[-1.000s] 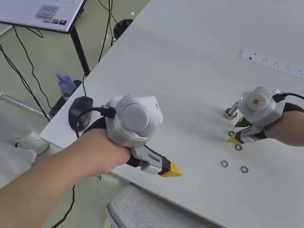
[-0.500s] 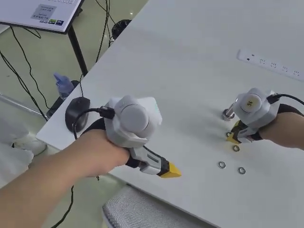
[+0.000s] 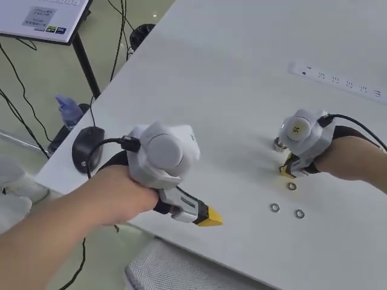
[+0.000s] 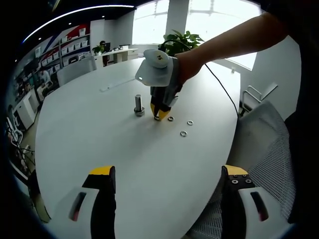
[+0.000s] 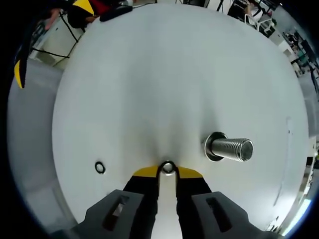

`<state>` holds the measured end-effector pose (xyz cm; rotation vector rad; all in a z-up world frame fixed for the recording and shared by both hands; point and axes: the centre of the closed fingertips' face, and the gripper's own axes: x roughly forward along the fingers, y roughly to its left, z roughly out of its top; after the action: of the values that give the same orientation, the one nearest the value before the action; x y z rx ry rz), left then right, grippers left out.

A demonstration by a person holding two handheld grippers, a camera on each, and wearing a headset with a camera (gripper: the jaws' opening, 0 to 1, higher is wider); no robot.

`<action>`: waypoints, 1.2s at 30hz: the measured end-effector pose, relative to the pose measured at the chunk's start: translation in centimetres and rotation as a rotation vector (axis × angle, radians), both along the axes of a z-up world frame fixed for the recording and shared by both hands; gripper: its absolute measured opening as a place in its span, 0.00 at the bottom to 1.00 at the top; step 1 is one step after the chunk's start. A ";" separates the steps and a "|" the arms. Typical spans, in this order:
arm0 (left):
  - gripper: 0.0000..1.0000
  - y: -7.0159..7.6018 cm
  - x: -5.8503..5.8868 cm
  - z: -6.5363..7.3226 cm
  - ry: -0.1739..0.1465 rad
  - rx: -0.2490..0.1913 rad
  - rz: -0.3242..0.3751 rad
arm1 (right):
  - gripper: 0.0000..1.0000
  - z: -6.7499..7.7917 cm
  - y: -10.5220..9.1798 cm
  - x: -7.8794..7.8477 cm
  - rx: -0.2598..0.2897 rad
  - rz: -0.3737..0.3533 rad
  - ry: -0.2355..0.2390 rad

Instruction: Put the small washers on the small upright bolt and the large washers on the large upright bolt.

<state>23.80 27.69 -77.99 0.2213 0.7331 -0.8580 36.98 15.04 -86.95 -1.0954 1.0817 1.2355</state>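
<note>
Work is only just getting going, I think. The right hand-held gripper (image 5: 168,172) is squeezing its yellow tips around a small silver metal washer (image 5: 168,167), low down on the white tabletop (image 3: 230,78). The washer is sitting just beside the big shiny steel upright bolt (image 5: 230,148), not on it. A wider ring is showing at the foot of that bolt, but I cannot tell if it is a washer or part of the bolt. Three more loose silver washers (image 3: 274,208) are lying flat on the tabletop near the right hand-held gripper, closer to the person. So almost all the washers are waiting to go onto a bolt.

The left hand-held gripper (image 4: 168,172) is holding nothing. Its jaws are standing wide apart, and it is hanging over the near edge of the tabletop, well apart from the bolt.

For writing, a round yellow sticker (image 3: 296,128) is sitting on top of the right hand-held gripper, with dark marks too small to read. A white screen (image 3: 42,15) off to the side of the tabletop is carrying a little label with coloured squares, also too small to read. A long white power strip (image 3: 338,81) is lying at the far side, with no words I can read.
</note>
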 end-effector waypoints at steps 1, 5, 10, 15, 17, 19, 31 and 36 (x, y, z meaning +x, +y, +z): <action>0.87 0.0 0.0 0.0 0.000 0.000 -0.001 | 0.13 0.0 0.0 0.1 0.005 -0.007 0.003; 0.87 -0.3 0.2 0.1 0.000 -0.002 -0.013 | 0.12 0.1 -0.1 0.4 0.033 -0.047 0.020; 0.87 -0.7 0.3 0.3 -0.003 -0.002 -0.023 | 0.12 0.0 0.0 0.3 0.034 -0.053 0.024; 0.87 -1.1 0.2 0.5 -0.013 -0.008 -0.013 | 0.12 0.0 -0.3 0.2 0.040 -0.063 0.032; 0.87 -1.1 0.2 0.4 -0.013 0.002 -0.012 | 0.12 0.0 -0.5 0.0 0.038 -0.063 0.035; 0.87 -1.1 0.2 0.5 -0.018 0.000 -0.006 | 0.12 -0.2 -0.9 0.3 0.036 -0.058 0.034; 0.87 -0.9 0.2 1.0 -0.024 0.006 0.071 | 0.12 2.1 -3.6 0.3 0.032 -0.061 0.035; 0.87 -1.0 0.2 1.3 -0.023 0.006 0.098 | 0.12 3.3 -4.1 0.7 0.046 -0.062 0.027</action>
<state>23.99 26.68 -76.74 0.1990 0.7190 -0.7591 37.66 10.98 -83.60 -1.0052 1.0946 1.2231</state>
